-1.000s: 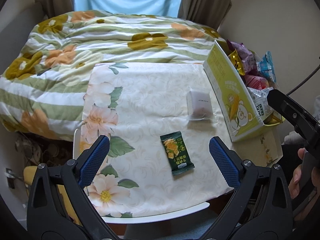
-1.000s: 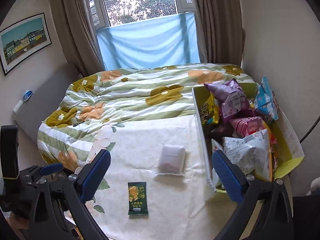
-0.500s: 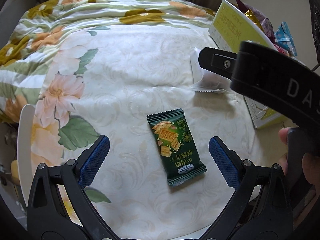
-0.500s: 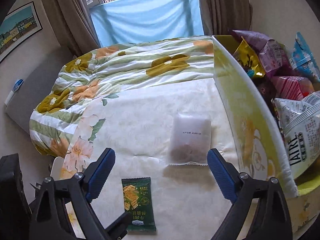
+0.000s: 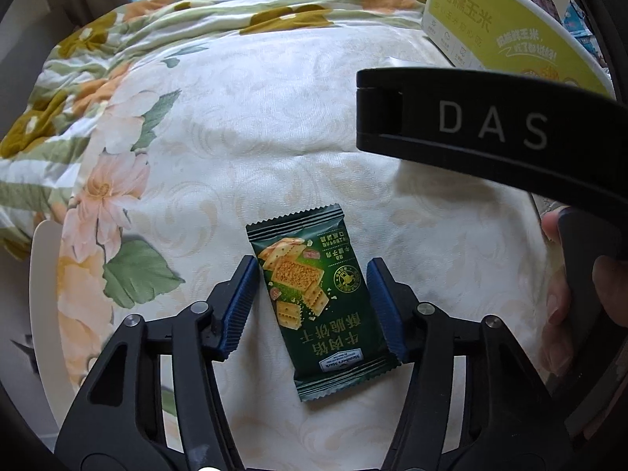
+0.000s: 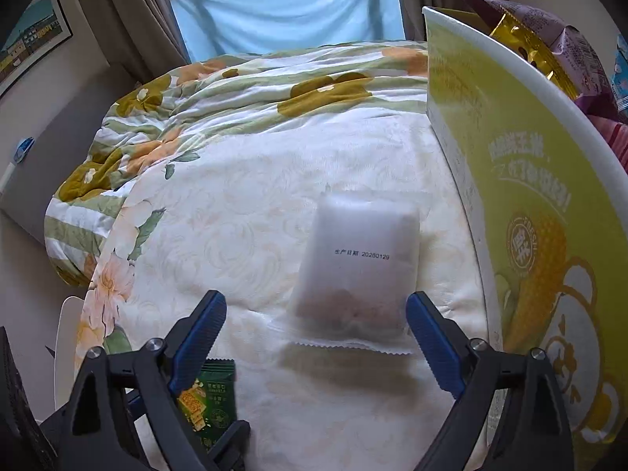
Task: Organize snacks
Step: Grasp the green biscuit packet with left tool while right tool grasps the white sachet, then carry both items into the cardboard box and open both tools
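Observation:
A dark green cracker packet [image 5: 318,302] lies flat on the cream floral cloth [image 5: 243,149]. My left gripper [image 5: 312,302] is low over it, its blue pads on either side of the packet with narrow gaps, still open. The packet's corner also shows in the right wrist view [image 6: 212,408]. A frosted white pouch [image 6: 359,263] lies on the cloth beside the yellow snack box [image 6: 506,180]. My right gripper [image 6: 314,337] is open, its pads wide apart at the pouch's near end.
The yellow box [image 5: 498,27] holds several snack bags [image 6: 565,43] and stands at the right edge. A flowered quilt [image 6: 219,106] covers the bed behind. The right gripper's black body [image 5: 490,137] crosses the left wrist view. A white table rim [image 5: 39,294] shows at left.
Both grippers came down and forward. The left pads narrowed around the green packet. The right gripper closed in on the white pouch, which now lies between its pads.

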`<state>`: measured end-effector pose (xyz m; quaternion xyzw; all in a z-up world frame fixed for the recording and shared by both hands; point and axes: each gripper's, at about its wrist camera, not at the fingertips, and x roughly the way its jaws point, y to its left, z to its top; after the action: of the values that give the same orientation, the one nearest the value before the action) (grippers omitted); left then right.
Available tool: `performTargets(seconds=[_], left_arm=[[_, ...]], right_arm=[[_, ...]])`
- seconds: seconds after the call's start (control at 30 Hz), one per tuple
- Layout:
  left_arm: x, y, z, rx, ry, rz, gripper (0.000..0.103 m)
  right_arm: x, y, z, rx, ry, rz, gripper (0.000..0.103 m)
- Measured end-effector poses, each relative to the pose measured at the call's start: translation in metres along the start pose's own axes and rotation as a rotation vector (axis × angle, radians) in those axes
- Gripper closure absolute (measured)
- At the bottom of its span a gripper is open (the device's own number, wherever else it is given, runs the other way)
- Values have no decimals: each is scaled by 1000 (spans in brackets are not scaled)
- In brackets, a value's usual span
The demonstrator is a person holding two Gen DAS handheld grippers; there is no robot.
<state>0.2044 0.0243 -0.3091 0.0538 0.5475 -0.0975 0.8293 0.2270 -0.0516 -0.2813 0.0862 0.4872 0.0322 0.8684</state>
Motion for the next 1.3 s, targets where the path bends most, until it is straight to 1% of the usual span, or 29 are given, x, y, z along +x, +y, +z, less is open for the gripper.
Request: performTargets(seconds=[0.07, 0.23, 0.3, 0.37, 0.4, 0.43, 0.53, 0.6, 0.63, 0.67, 0.83, 1.03, 1.17, 1.3], left_arm=[[1, 7, 5, -7, 4, 6, 58], [5, 22, 14, -26, 3, 18, 60], [6, 26, 17, -24, 0, 21, 60], [8, 30, 21, -27, 0, 18, 61], [8, 31, 22, -30, 1, 16, 61], [9, 33, 23, -34, 2, 13, 61], [9, 34, 25, -38, -1, 6, 61], [9, 34, 27, -40, -2, 1, 61], [10, 36, 29, -41, -4, -2, 61], [11, 37, 31, -41, -5, -7, 61], [14, 38, 37, -21, -17, -37, 62], [5, 50, 41, -63, -28, -80, 62], [-17, 55, 45, -65, -62, -94, 62], [-57, 54, 55, -45, -128, -106, 62]], right_arm=[[2, 0, 1, -1, -2, -14, 12], [13, 3, 2, -5, -1, -85, 12], [20, 0, 4, 8, 11, -93, 13], [28, -6, 7, 27, 28, -99, 21], [30, -7, 7, 30, 31, -105, 23], [30, -7, 9, 17, 18, -116, 26], [32, -7, 12, -3, 16, -140, 29], [33, -7, 13, -19, 12, -154, 34], [33, -6, 13, -35, 10, -165, 38], [33, -6, 12, -50, 7, -170, 40], [30, -4, 11, -69, 9, -165, 43], [21, 2, 4, -70, 8, -129, 44], [5, 10, 3, -61, -16, -108, 45], [-26, 19, 7, -56, -64, -90, 45]])
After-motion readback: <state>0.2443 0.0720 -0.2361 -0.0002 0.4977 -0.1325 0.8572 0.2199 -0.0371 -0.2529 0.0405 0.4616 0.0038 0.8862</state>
